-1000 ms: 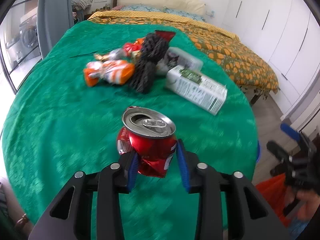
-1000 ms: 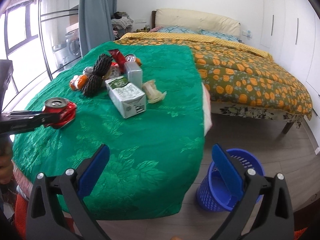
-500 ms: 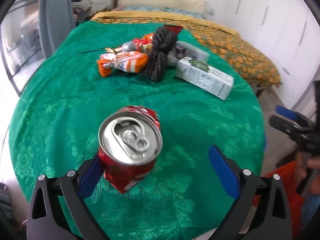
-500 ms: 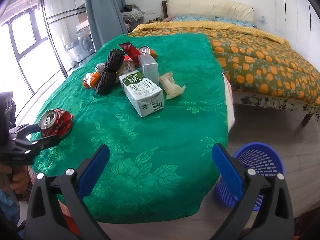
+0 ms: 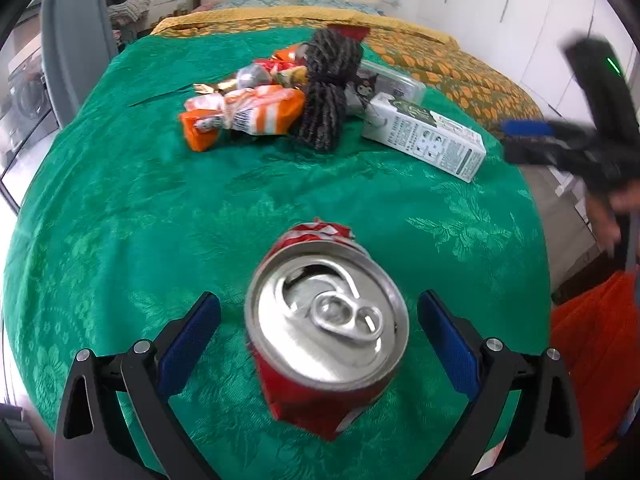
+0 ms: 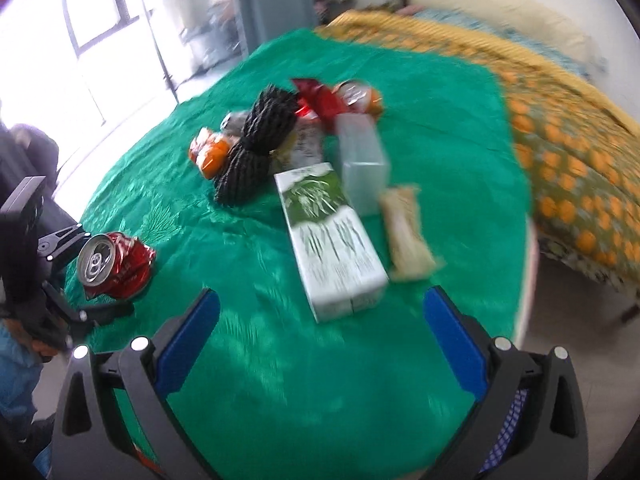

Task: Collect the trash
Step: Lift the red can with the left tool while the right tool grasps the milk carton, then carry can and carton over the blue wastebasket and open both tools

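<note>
A crushed red soda can (image 5: 326, 328) lies on its side on the green cloth (image 5: 120, 208), its silver top towards my left gripper (image 5: 318, 334). The left gripper is open with its blue pads on either side of the can, not touching it. The can also shows in the right wrist view (image 6: 114, 262). My right gripper (image 6: 322, 336) is open and empty above the near edge of the cloth, in front of a white and green carton (image 6: 330, 236). Behind lie orange snack wrappers (image 5: 244, 114), a black mesh bundle (image 5: 328, 92) and a clear plastic box (image 6: 362, 164).
A beige wrapped snack (image 6: 408, 236) lies right of the carton. A red wrapper (image 6: 318, 98) and another can (image 6: 356, 94) lie at the back of the pile. A blue basket (image 6: 506, 432) stands on the floor at lower right. The bed's orange patterned cover (image 6: 580, 152) lies to the right.
My left gripper let go of the red can and opened wide; the can now lies on the cloth between its pads. My right gripper swung left over the cloth towards the carton.
</note>
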The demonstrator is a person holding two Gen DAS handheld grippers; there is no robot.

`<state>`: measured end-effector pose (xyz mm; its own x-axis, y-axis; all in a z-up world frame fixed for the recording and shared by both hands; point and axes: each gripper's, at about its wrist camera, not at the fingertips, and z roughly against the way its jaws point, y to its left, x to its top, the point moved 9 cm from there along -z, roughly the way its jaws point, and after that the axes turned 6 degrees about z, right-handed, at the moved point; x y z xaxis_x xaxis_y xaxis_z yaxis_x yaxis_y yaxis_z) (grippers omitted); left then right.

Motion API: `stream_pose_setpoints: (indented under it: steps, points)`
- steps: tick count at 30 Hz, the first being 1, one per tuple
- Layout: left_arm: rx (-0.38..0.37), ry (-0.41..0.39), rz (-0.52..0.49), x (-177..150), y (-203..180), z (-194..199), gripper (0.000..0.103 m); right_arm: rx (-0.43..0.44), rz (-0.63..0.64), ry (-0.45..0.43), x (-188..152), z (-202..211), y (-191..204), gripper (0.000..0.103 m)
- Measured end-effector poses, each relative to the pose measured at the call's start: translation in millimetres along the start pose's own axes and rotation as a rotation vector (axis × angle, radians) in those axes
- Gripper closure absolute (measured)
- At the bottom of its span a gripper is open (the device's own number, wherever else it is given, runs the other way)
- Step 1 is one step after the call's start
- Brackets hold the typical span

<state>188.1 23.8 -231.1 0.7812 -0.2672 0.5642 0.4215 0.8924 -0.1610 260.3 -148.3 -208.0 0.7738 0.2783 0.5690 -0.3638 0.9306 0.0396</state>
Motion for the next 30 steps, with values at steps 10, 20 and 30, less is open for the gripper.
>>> stream_pose_setpoints:
  steps: [10, 20, 30]
  points:
    - [0.11, 0.004, -0.044, -1, -7, -9, 0.04, -0.039, 0.096, 0.175, 22, -57, 4, 0.052]
    - [0.032, -0.042, 0.125, 10, -18, 5, 0.04, 0.122, -0.034, -0.033, 7, 26, 18, 0.052]
    - [-0.072, -0.067, 0.046, 52, -130, -2, 0.04, -0.037, -0.291, -0.066, -75, 77, -115, 0.052]
